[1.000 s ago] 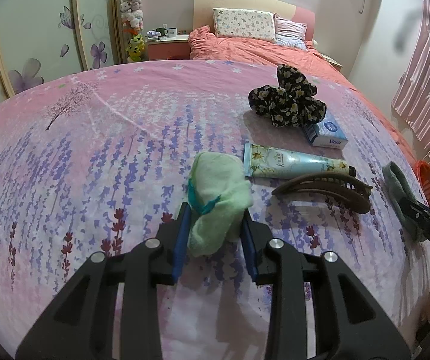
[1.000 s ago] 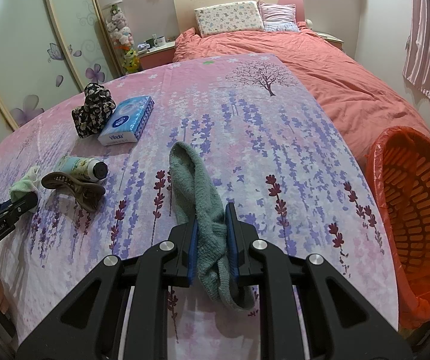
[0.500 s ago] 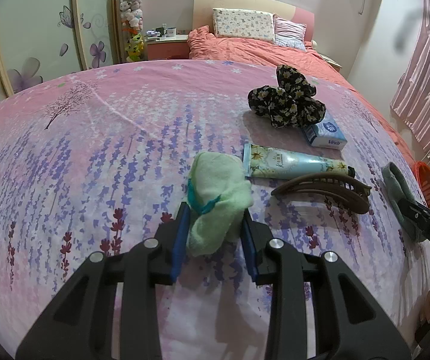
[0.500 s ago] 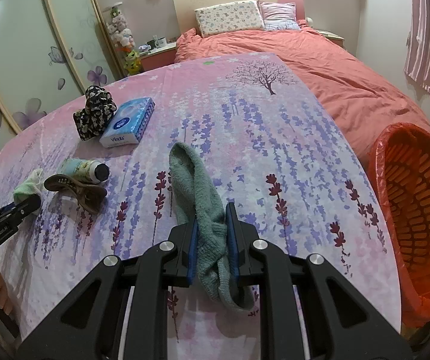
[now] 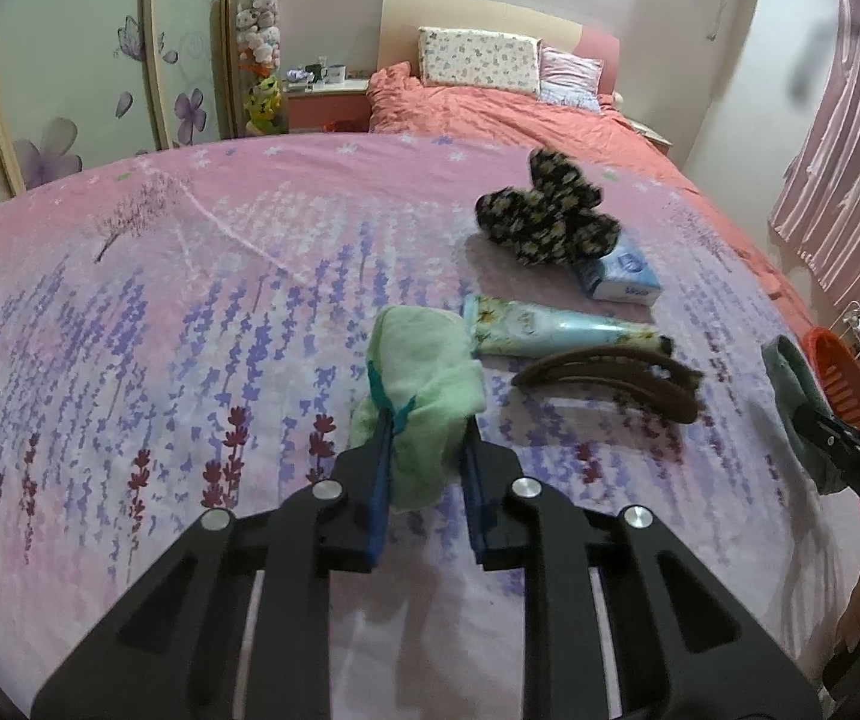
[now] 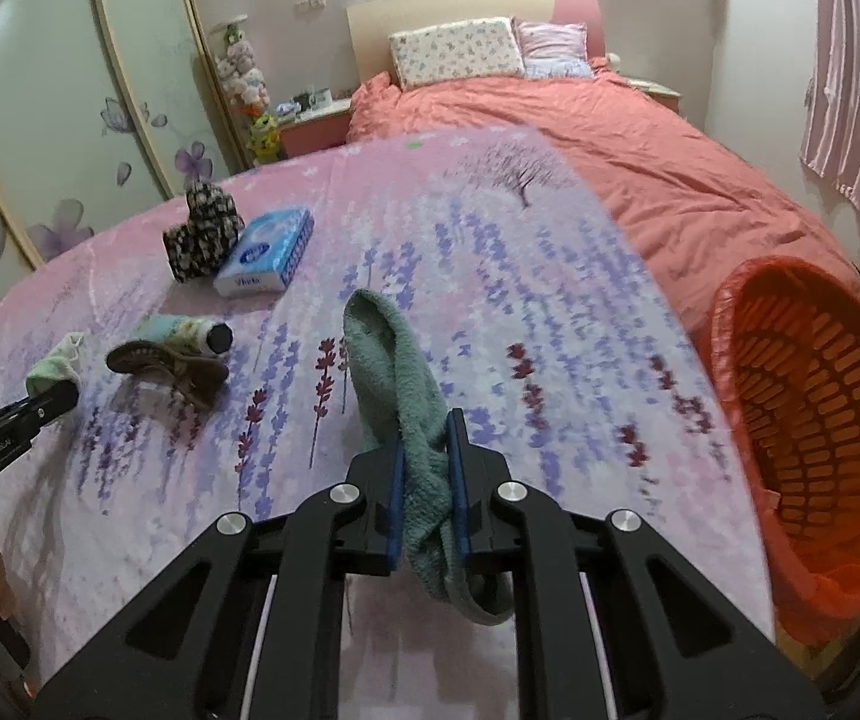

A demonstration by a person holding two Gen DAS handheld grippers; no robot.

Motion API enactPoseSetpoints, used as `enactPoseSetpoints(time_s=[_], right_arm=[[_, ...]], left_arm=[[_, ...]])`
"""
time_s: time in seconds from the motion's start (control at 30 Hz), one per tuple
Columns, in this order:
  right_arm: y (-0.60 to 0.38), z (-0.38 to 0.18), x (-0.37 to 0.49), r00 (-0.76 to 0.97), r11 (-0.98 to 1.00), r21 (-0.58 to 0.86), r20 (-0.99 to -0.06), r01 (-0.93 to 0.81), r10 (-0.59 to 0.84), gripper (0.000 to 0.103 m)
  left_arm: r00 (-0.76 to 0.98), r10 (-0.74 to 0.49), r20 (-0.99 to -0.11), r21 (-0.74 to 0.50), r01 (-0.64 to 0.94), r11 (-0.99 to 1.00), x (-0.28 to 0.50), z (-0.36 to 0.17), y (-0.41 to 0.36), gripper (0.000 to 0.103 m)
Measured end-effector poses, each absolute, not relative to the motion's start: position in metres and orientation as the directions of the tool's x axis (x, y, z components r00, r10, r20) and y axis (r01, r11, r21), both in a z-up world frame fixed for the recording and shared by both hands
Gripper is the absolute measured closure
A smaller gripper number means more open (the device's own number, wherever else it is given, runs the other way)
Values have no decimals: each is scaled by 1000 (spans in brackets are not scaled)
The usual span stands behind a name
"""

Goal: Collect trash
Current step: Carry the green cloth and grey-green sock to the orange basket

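Observation:
My left gripper (image 5: 423, 450) is shut on a pale green cloth (image 5: 423, 384) and holds it just above the lavender-print sheet. It also shows at the left of the right wrist view (image 6: 54, 369). My right gripper (image 6: 426, 450) is shut on a grey-green towel (image 6: 396, 372), which stands up between the pads and hangs below them. An orange basket lined with a bag (image 6: 814, 420) stands off the bed's right edge, to the right of the right gripper; its rim shows in the left wrist view (image 5: 844, 378).
On the sheet lie a brown hair claw (image 5: 610, 372), a cream tube (image 5: 550, 327), a blue tissue pack (image 5: 622, 279) and a black floral scrunchie (image 5: 550, 222). Beyond is a bed with an orange quilt (image 6: 580, 138) and pillows. Wardrobe doors stand at the left.
Both grippers keep their cloths. The right wrist view has shifted right and closer to the orange basket, which now looks larger. The left gripper has barely moved.

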State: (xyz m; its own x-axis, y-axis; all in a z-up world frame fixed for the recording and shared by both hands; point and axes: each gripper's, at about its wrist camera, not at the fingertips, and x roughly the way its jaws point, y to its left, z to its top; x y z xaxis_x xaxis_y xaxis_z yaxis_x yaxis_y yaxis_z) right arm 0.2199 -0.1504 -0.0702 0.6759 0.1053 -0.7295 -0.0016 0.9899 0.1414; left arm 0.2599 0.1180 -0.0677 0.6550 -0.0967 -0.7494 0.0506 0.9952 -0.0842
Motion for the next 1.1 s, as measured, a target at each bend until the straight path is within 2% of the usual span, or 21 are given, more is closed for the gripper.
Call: enactPoseSetpoints(time_s=[0.73, 1.1], right_arm=[[-209, 6, 171, 834, 984, 169, -550, 60, 43, 90], [-263, 23, 151, 867, 972, 189, -498, 137, -25, 90]], left_arm=[[748, -261, -611, -109, 247, 963, 209, 38, 8, 82], [722, -372, -583, -115, 380, 918, 196, 63, -68, 82]])
